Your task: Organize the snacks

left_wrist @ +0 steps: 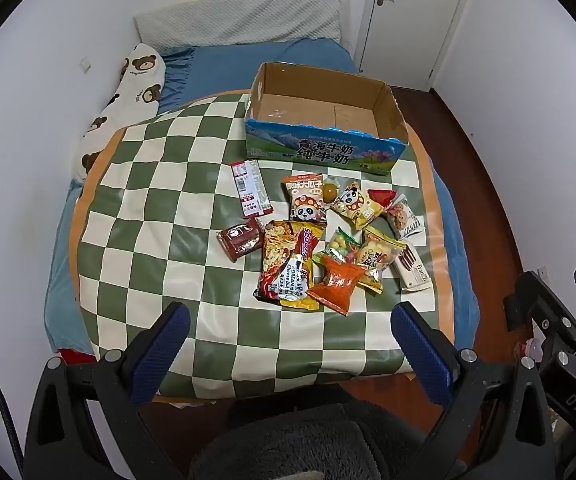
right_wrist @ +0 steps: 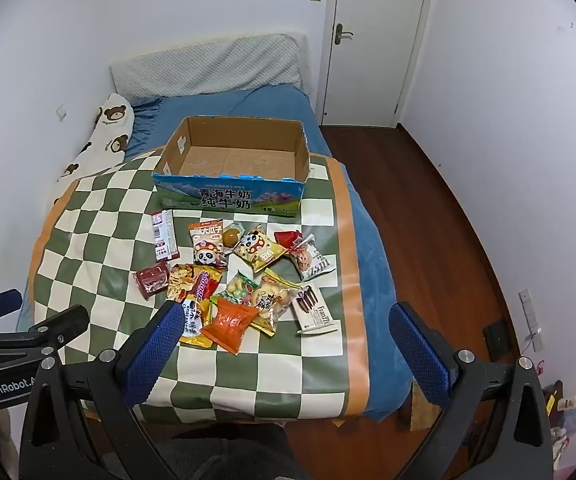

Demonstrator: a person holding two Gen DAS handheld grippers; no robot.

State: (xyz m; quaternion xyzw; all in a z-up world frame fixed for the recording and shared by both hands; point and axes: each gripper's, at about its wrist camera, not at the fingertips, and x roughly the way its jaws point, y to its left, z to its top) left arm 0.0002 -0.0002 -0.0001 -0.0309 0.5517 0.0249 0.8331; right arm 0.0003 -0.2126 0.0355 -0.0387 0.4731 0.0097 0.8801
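Note:
Several snack packets lie in a loose pile on a green-and-cream checkered mat (left_wrist: 159,208) (right_wrist: 99,216) on the bed. Among them are an orange packet (left_wrist: 338,280) (right_wrist: 229,322), a panda packet (left_wrist: 303,200) (right_wrist: 207,242), a dark red packet (left_wrist: 240,238) (right_wrist: 151,278) and a white Franzzi wafer pack (left_wrist: 412,270) (right_wrist: 314,308). An empty open cardboard milk box (left_wrist: 320,152) (right_wrist: 227,196) stands behind the pile. My left gripper (left_wrist: 290,320) is open and empty, in front of the pile. My right gripper (right_wrist: 285,320) is open and empty, in front of the pile.
The bed has a blue sheet (left_wrist: 223,68), a bear-print pillow (left_wrist: 127,100) on the left and a grey headboard pad (left_wrist: 239,16) against the wall. A white door (right_wrist: 372,40) and wooden floor (right_wrist: 428,220) are on the right.

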